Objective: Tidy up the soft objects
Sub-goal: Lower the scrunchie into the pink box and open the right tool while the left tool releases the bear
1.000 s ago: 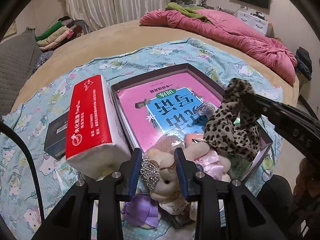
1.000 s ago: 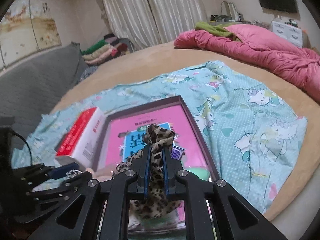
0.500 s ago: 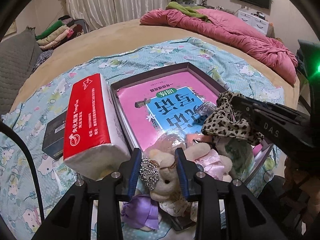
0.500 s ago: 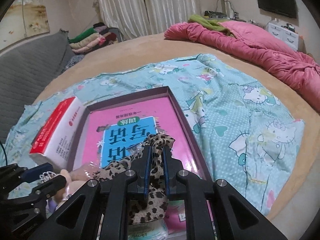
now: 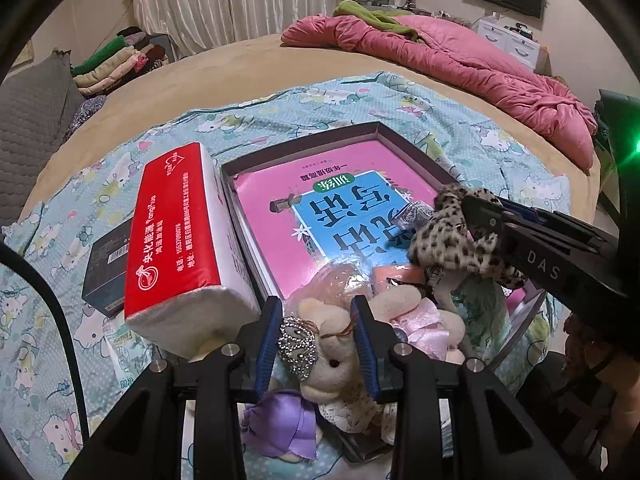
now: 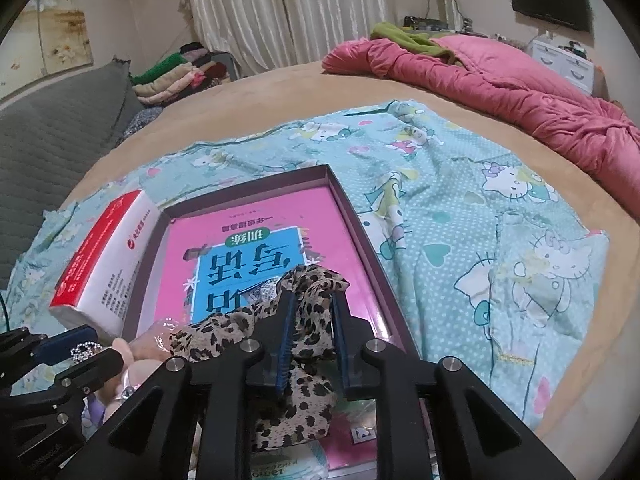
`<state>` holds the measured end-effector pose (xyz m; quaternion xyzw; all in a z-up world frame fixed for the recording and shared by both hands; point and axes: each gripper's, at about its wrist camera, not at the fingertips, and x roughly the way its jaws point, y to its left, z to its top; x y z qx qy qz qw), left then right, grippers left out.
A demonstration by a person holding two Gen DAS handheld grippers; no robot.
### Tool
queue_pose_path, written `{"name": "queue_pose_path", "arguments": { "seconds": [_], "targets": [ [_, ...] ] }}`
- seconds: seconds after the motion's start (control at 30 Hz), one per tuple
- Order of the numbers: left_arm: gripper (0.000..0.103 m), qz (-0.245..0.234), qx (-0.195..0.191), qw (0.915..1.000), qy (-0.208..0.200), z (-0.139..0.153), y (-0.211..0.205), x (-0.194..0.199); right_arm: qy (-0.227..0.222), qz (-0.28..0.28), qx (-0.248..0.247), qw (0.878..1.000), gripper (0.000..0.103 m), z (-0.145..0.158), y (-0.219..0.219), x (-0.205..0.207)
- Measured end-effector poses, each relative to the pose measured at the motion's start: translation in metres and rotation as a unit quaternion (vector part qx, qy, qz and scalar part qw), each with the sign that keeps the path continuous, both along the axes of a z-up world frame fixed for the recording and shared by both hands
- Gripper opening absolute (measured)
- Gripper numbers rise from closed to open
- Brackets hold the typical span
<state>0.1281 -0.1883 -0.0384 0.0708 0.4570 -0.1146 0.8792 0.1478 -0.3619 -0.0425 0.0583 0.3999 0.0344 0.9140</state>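
My left gripper (image 5: 316, 322) is shut on a cream plush bunny (image 5: 332, 354) with a rhinestone crown, at the near edge of a dark shallow box (image 5: 376, 130). A pink and blue book (image 5: 340, 216) lies in the box. My right gripper (image 6: 312, 312) has its jaws a little apart around a leopard-print cloth (image 6: 304, 344), which rests low over the box (image 6: 344, 204) and book (image 6: 248, 248). In the left wrist view the cloth (image 5: 452, 240) hangs at the right gripper's tip. A red and white tissue pack (image 5: 176, 236) leans on the box's left side.
A black small box (image 5: 106, 264) lies left of the tissue pack on the Hello Kitty sheet (image 6: 500, 220). A pink quilt (image 6: 500, 88) lies at the bed's far right. Folded clothes (image 6: 176, 76) and a grey sofa (image 6: 52, 136) stand at the far left.
My right gripper has lowered the leopard cloth onto the box contents and its jaws have parted slightly. My left gripper stays on the bunny.
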Motion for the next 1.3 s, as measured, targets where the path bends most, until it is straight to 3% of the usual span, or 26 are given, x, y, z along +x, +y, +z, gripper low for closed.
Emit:
{"name": "queue_pose_path", "arguments": {
  "seconds": [0.03,0.17,0.3,0.5,1.07,1.17,1.3],
  "targets": [
    [0.036,0.0,-0.001,1.0,0.0,0.0,0.0,0.0,-0.001,0.0,0.002,1.0,0.035,0.001,0.001,0.0],
    [0.037,-0.002,0.001,1.0,0.002,-0.001,-0.001,0.002,-0.006,0.005,0.007,1.0,0.036,0.003,0.001,-0.002],
    [0.038,-0.003,-0.001,1.0,0.003,0.001,-0.002,0.002,-0.018,0.002,0.016,1.0,0.048,0.007,-0.001,-0.006],
    [0.038,-0.004,-0.005,1.0,0.005,0.002,0.0,0.002,-0.027,-0.004,0.022,0.999,0.054,0.011,-0.008,-0.011],
    [0.043,-0.011,-0.012,0.9999,-0.004,0.013,-0.004,-0.002,-0.044,-0.02,0.023,0.999,0.063,0.025,-0.016,-0.026],
    [0.051,-0.012,-0.011,0.9998,-0.008,0.016,-0.005,-0.003,-0.046,-0.025,0.021,0.998,0.07,0.028,-0.017,-0.029],
    [0.054,-0.016,-0.014,0.9997,-0.015,0.024,-0.005,-0.005,-0.047,-0.029,0.019,0.998,0.071,0.031,-0.018,-0.031]
  ]
}}
